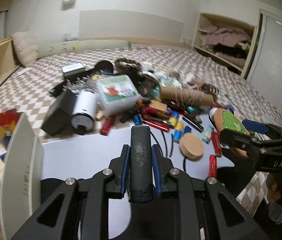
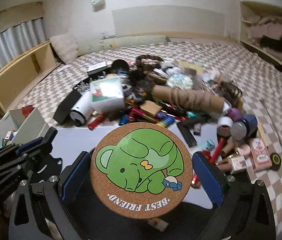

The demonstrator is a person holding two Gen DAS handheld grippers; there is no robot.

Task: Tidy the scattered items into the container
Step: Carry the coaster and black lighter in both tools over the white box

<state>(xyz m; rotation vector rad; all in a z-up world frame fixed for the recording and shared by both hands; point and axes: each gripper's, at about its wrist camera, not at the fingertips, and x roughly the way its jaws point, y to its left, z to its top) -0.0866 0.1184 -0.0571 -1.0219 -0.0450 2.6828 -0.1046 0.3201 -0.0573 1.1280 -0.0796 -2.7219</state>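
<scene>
Above the white board (image 1: 84, 150), left gripper (image 1: 141, 154) clenched on a dark lighter (image 1: 141, 156), pads pinching its long flat sides so it stands lengthwise between the fingers, nose pointing ahead and clear of the clutter. Smooth matte casing, faint pale print on the face, rounded top.

Right gripper (image 2: 141, 172) grasping a round coaster (image 2: 141, 170) by opposite edges, face up and roughly level, probably so the thin disc cannot slip or tilt. Cork, grainy and brown, printed with a glossy green animal and white lettering. Seen also from the left wrist, at the right edge, coaster tilted between the fingers.

Beyond both, heaped pile (image 1: 151, 98) on the checked bedcover (image 1: 211, 64): cardboard tube (image 2: 189, 98) wound with twine, white cylinder (image 1: 83, 110), lidded plastic box (image 1: 116, 92), red and blue lighters, plain wooden disc (image 1: 192, 146).

Container (image 1: 20, 160) low at left, white-walled, open-topped, already holding several things. Both loads apparently ready for carrying over and dropping in; much of the pile left to clear.
</scene>
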